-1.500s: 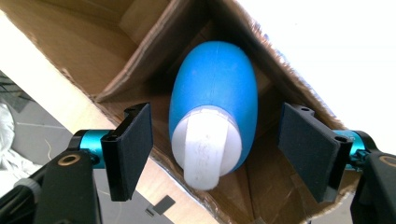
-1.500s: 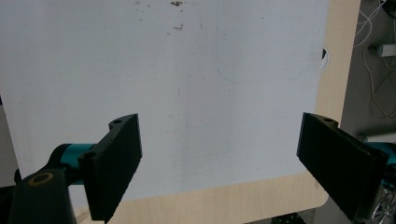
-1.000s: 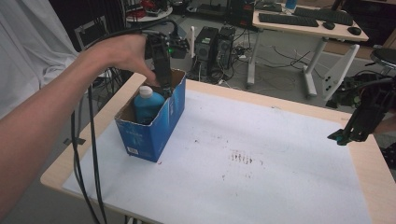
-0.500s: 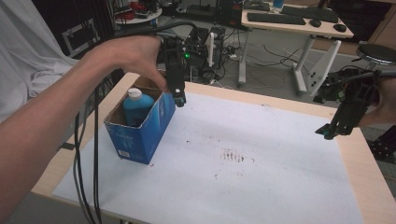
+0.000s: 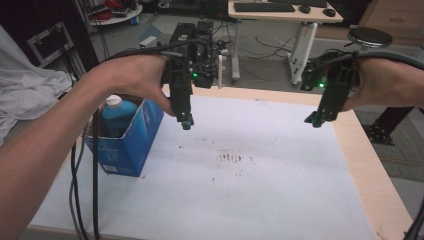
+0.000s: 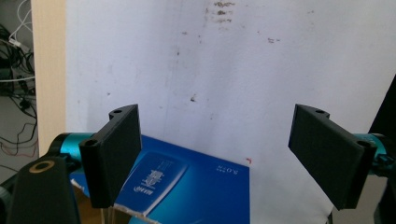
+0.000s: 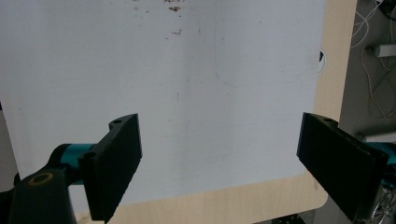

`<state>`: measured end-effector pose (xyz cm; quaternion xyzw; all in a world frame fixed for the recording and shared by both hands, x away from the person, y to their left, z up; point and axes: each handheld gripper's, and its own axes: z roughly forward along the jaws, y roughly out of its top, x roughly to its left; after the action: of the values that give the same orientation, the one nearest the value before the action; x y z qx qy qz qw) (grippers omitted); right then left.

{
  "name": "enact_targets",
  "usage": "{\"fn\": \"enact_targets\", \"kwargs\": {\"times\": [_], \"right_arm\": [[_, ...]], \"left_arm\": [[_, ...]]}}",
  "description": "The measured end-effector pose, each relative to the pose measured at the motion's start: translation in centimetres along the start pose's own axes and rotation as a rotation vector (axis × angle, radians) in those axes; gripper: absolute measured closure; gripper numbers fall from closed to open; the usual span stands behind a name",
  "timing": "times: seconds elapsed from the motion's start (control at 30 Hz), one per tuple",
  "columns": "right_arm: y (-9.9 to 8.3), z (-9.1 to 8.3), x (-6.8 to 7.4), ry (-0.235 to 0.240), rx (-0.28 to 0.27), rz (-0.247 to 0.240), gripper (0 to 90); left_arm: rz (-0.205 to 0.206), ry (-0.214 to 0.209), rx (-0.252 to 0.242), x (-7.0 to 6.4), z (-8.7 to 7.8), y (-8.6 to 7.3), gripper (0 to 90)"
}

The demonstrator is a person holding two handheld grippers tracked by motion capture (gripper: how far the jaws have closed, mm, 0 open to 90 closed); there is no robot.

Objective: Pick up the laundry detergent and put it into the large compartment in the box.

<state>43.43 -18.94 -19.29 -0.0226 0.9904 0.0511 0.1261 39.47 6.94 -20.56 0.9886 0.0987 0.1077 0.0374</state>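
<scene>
A blue carton [image 5: 131, 148] stands open at the left of the table, and a blue bottle [image 5: 118, 118] with a white cap sits upright inside it. My left gripper [image 5: 186, 123] hangs to the right of the carton, above the white mat [image 5: 260, 190], pointing down. In the left gripper view its jaws [image 6: 217, 126] stand wide open with nothing between them, and the carton's blue side [image 6: 205, 186] lies below. My right gripper [image 5: 313, 120] hovers over the mat's right side. In the right gripper view it [image 7: 219, 126] is open and empty above bare mat.
Dark stains [image 5: 231, 157] mark the mat's middle. The wooden table edge [image 7: 210, 200] runs just beyond the mat. Black cables [image 5: 94, 190] trail down past the carton at the left. Behind the table stand a computer tower [image 5: 200, 30], a white desk [image 5: 300, 35] and a stool [image 5: 370, 36].
My left gripper has risen from over the bottle in the carton and moved right, over the mat, empty. My right gripper has come in from the table's right edge.
</scene>
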Motion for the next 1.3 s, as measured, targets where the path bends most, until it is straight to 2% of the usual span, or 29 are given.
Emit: {"fn": "enact_targets", "kwargs": {"times": [0.13,0.2,0.23,0.3,0.43,0.7,1.07,1.3], "right_arm": [[0.1,0.0,0.0,-0.001,0.000,-0.001,13.1],[0.3,0.1,0.1,0.000,0.002,-0.003,13.2],[0.3,0.1,0.1,0.000,0.002,-0.003,13.2],[0.5,0.1,0.1,-0.001,0.000,-0.006,13.1],[0.6,0.1,0.1,-0.002,0.000,-0.003,13.2],[0.4,0.0,0.1,-0.009,-0.002,0.003,13.1],[0.4,0.1,0.1,-0.010,-0.008,0.006,13.1],[0.3,0.1,0.2,-0.006,-0.009,0.008,13.2]], "left_arm": [[0.016,-0.005,-0.006,-0.4,0.9,0.3,17.3],[0.023,-0.007,-0.002,-1.1,2.4,0.5,17.3],[0.023,-0.007,-0.002,-1.1,2.4,0.5,17.3],[0.031,-0.028,0.006,-1.6,3.7,0.6,17.3],[0.038,-0.047,0.004,-2.1,5.2,0.9,17.3],[0.076,-0.075,0.022,-2.8,7.3,1.5,17.3],[0.087,-0.101,0.030,-3.2,9.1,1.8,17.3],[0.089,-0.111,0.033,-3.3,9.6,2.0,17.3]]}}
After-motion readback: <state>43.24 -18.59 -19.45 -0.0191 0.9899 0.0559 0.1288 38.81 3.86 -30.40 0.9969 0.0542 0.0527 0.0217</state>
